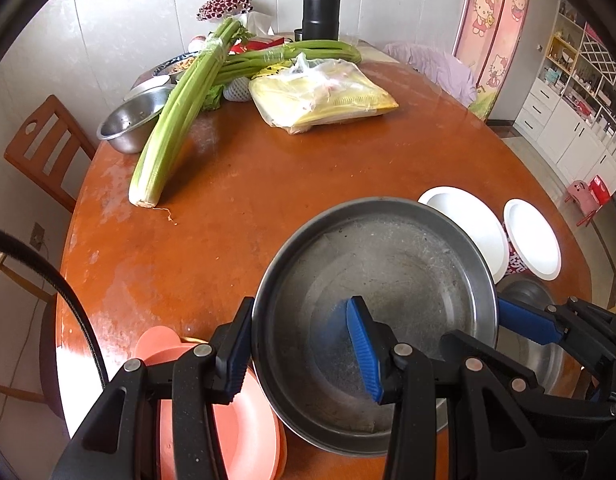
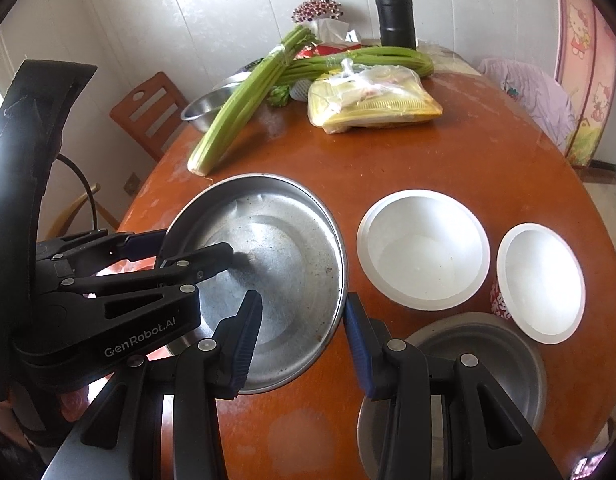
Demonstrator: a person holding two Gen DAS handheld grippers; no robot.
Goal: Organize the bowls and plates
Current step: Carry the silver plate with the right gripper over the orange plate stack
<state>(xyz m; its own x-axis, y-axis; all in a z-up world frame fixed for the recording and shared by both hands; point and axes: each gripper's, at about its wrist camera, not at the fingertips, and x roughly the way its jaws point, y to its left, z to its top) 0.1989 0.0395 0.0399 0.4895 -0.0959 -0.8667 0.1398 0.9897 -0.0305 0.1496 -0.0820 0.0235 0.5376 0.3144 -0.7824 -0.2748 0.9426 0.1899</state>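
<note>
Left wrist view shows the large steel plate raised above the wooden table, tilted, with both grippers on opposite rims; a wide, shallow dish like this probably needs two holds to stay level. The left gripper straddles the near-left rim, one pad outside and one inside, narrowly parted and clamped on the metal. The right gripper pinches the opposite edge the same way, its jaws only slightly apart. Beneath lie a pink plate and a steel bowl, while two white bowls sit just beside it, likely stacking spots.
</note>
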